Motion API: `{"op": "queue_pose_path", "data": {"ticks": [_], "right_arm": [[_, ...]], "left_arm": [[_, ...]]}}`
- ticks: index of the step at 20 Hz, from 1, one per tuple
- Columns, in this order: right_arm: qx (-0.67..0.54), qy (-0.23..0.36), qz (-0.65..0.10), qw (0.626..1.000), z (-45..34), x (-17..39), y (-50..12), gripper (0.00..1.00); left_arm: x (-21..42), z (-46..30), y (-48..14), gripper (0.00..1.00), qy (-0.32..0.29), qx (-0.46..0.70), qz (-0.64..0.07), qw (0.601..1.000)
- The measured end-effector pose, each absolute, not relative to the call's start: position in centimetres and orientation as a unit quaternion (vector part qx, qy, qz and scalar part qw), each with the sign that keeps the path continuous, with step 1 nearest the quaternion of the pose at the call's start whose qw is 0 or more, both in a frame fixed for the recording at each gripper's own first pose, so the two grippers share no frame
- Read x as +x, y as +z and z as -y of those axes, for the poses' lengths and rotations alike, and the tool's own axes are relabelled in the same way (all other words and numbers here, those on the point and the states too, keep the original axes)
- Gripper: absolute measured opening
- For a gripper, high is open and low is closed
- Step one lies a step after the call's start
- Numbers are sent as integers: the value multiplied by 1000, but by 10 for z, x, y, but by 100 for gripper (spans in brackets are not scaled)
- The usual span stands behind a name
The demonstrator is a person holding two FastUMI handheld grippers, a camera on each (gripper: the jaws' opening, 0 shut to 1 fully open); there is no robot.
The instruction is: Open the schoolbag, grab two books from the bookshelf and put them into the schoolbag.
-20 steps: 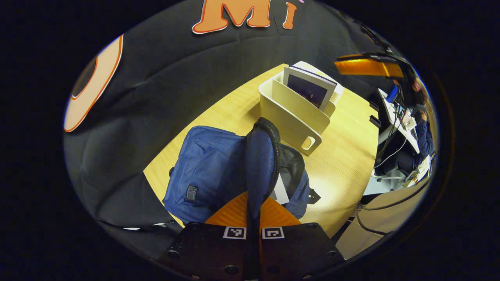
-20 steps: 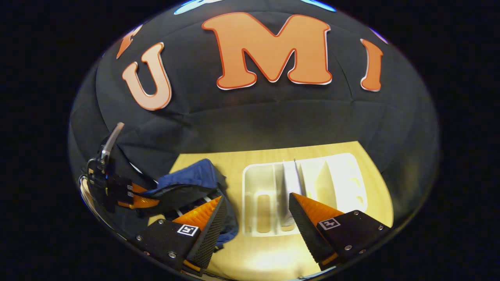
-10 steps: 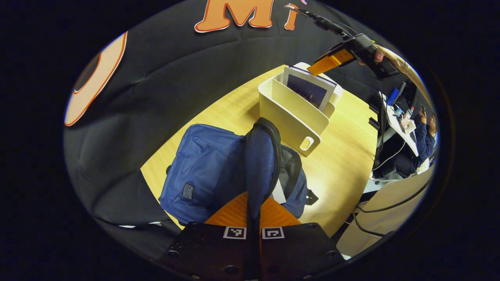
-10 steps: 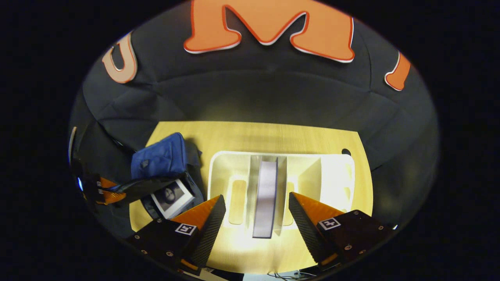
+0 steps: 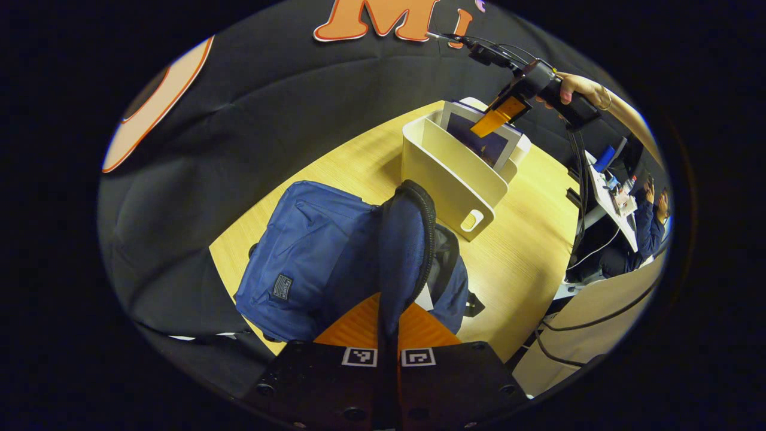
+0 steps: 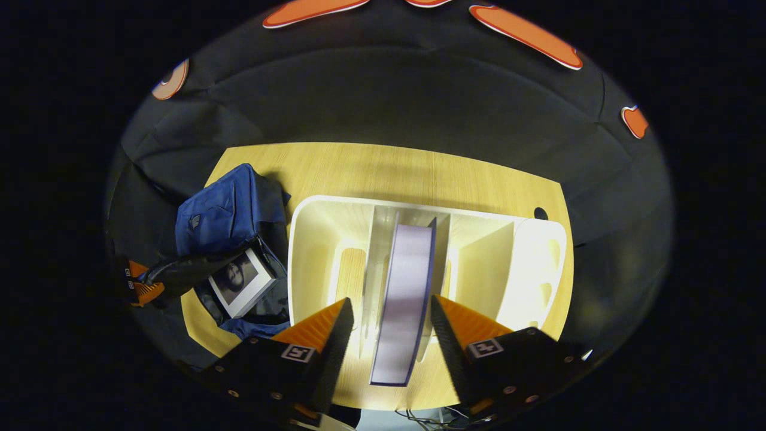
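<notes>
The blue schoolbag (image 5: 311, 251) lies on the wooden table (image 5: 526, 251). My left gripper (image 5: 389, 299) is shut on the bag's flap (image 5: 402, 239), holding it up so the bag gapes. A book with a photo cover (image 6: 242, 281) lies inside the schoolbag (image 6: 224, 206). The cream bookshelf (image 5: 446, 179) stands behind the bag with one book (image 5: 479, 140) upright in it. Looking straight down, my right gripper (image 6: 389, 305) is open, a finger on each side of that book (image 6: 407, 293) in the middle slot of the bookshelf (image 6: 299, 239). A hand (image 5: 577, 90) holds the right gripper (image 5: 494, 120).
In the left gripper view, a person (image 5: 649, 209) sits at a desk beyond the table's right edge, and cables (image 5: 574, 323) hang there. The bookshelf's other slots (image 6: 479, 269) hold nothing. Bare tabletop (image 6: 389, 173) lies behind the shelf.
My right gripper has come down over the bookshelf, and its open fingers now straddle the upright book. My left gripper keeps hold of the bag's flap, barely shifting.
</notes>
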State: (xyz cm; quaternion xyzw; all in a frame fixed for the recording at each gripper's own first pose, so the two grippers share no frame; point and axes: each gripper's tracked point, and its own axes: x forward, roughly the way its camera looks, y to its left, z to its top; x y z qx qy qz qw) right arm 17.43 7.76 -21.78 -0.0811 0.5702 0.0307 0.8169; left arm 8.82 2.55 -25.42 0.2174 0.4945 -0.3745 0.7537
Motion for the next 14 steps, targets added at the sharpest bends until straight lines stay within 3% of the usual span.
{"op": "queue_pose_path", "data": {"ticks": [2,3,4,5,10,11,12,14], "right_arm": [[-87,28,-574,813,-76,173,-219,45],[-92,27,-576,812,-73,170,-218,42],[-90,30,-578,811,-72,169,-218,26],[-85,32,-578,811,-70,168,-218,32],[-70,31,-576,814,-63,161,-212,28],[-73,28,-570,818,-61,160,-208,39],[-79,25,-565,821,-56,158,-204,28],[-69,20,-560,825,-50,150,-191,28]], "left_arm": [[89,-25,-254,1,-374,218,-495,753],[89,-25,-254,1,-374,218,-495,753],[90,-25,-254,1,-374,218,-495,753],[90,-24,-255,1,-374,218,-496,753],[88,-24,-256,1,-371,216,-499,753],[88,-24,-257,1,-371,215,-499,753],[89,-23,-258,1,-369,213,-499,755],[86,-24,-258,1,-364,208,-502,757]]}}
